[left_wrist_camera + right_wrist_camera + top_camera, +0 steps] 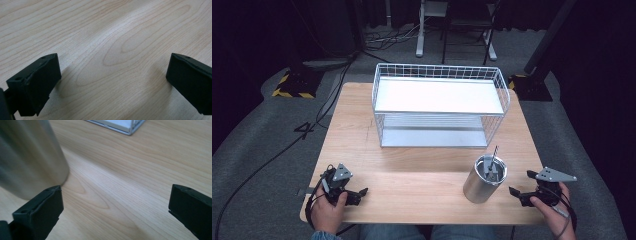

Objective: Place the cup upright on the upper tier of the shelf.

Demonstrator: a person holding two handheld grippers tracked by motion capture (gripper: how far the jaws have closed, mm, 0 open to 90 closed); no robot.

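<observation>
Resting at the tabletop [412, 190] near corners, left claw [343, 186] and right claw [532, 189] gape wide, empty; steel cup [483, 180] untouched, nothing started

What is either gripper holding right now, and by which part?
Nothing. The left gripper and right gripper are both open over bare table; the cup stands untouched.

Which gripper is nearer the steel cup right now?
Right. The right gripper sits open just to the right of the steel cup, not touching it. The left gripper rests open near the table's front left corner, far across from the cup.
</observation>
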